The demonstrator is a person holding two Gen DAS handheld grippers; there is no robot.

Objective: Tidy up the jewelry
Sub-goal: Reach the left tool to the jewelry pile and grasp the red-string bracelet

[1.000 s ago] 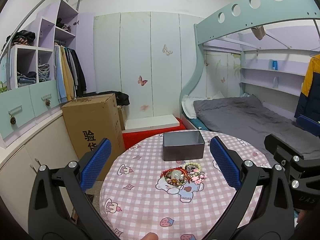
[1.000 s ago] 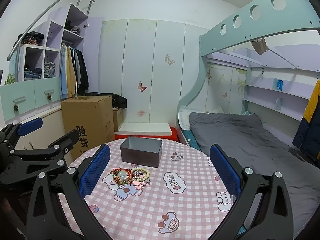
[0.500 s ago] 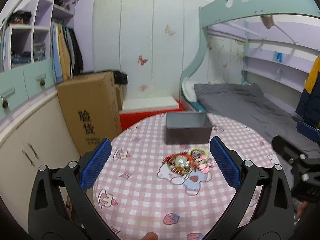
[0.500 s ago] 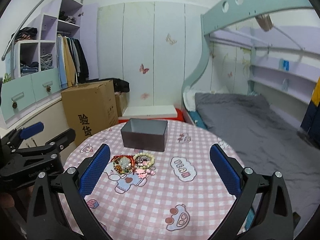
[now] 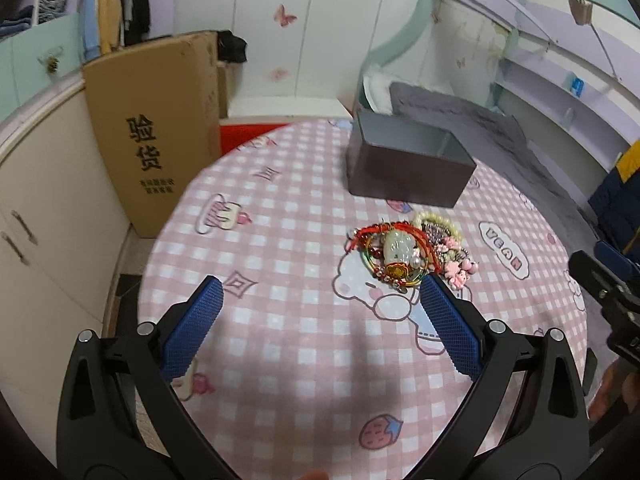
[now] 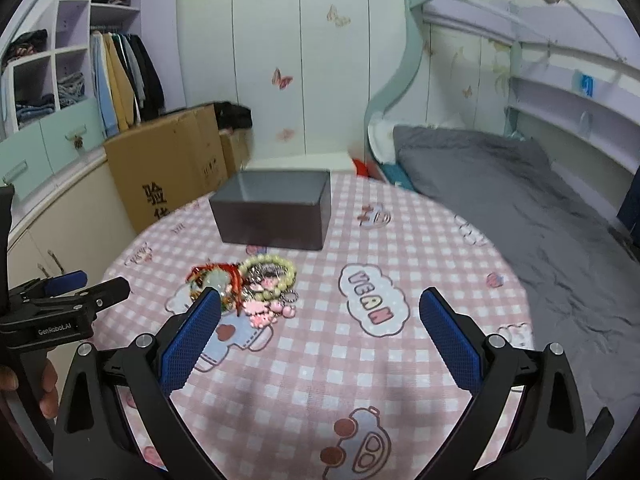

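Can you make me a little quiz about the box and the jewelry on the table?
1. True or false: the jewelry is inside the box.
2. Which is open: A) left gripper only, B) right gripper only, C) both?
3. Fill in: the tablecloth is pink and ____ checked.

Key: 1 false, it lies in a pile on the cloth in front of the box. 2 C, both open and holding nothing. 3 white.
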